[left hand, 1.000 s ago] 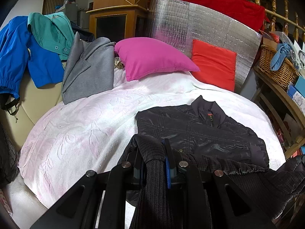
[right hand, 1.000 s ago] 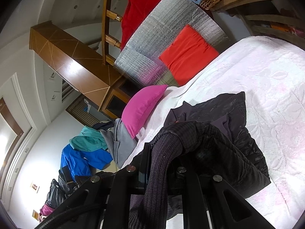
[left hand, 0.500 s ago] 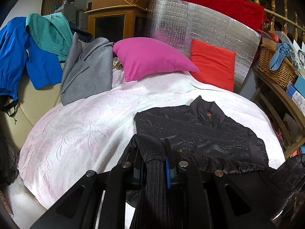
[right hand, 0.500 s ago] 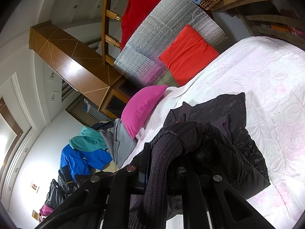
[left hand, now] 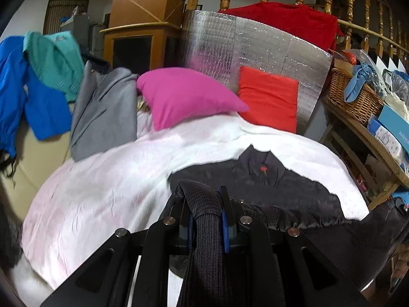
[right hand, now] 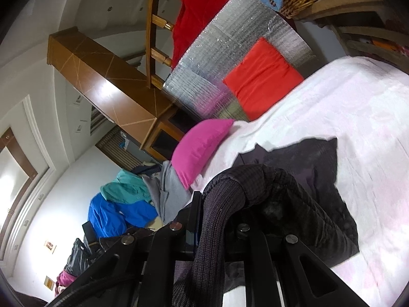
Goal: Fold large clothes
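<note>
the black jacket (left hand: 258, 189) lies front-up on the bed (left hand: 107, 194), its collar (left hand: 263, 161) pointing toward the pink pillow (left hand: 184, 97) and its lower part drawn off the near edge, away from the pillow. the left hand-held gripper (left hand: 204, 204) is pinched nearly shut on the ribbed hem (left hand: 207, 243) at one bottom corner, the knit band bulging up between its blue-lined jaws. the right hand-held gripper (right hand: 217, 204) is clamped just as tight on the ribbed band (right hand: 217, 220) at what looks like the other bottom corner, though the blur and the tilted view make that a guess. gripping both corners keeps the hem stretched straight between the two hands, so the bottom can travel as one edge rather than bunching. the chest and collar rest flat on the bed, on the side nearer the pillow, which anchors the top while the bottom is raised, probably to carry it over toward the collar for a first fold. the slick shell may slide on the blanket if pulled hard.
</note>
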`<state>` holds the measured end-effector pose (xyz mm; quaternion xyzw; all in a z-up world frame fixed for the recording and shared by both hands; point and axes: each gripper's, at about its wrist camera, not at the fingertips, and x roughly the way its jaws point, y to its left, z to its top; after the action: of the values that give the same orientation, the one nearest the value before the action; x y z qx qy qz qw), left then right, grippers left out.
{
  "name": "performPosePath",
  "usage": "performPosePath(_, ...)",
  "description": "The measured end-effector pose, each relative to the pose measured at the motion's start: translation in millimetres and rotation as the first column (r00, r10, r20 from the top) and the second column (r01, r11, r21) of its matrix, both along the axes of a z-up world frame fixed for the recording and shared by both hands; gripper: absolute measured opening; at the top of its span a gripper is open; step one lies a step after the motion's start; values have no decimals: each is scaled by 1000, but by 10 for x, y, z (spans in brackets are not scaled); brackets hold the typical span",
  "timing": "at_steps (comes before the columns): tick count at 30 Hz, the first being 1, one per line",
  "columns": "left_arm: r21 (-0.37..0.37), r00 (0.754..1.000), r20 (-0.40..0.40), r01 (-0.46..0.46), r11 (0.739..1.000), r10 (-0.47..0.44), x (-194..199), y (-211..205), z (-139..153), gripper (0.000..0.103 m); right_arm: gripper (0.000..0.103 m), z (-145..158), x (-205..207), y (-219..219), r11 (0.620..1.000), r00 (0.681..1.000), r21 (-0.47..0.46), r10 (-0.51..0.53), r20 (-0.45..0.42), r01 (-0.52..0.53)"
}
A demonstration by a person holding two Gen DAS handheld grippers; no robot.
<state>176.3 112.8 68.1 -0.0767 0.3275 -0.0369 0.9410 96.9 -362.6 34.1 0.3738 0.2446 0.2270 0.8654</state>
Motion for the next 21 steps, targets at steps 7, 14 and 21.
performPosePath(7,21,1000,8,-18,1000,18,878,-103,108,18,12,244,791,-23,999,998,-13,-38,43,39)
performPosePath(14,65,990,-123,-65,996,72,1713,-198,-403,18,12,-184,1708,-61,994,989,-38,-110,-99,107)
performPosePath(21,71,963,-259,-61,996,77,2196,-229,-866,18,12,-562,2330,-55,992,970,-85,-106,-221,89)
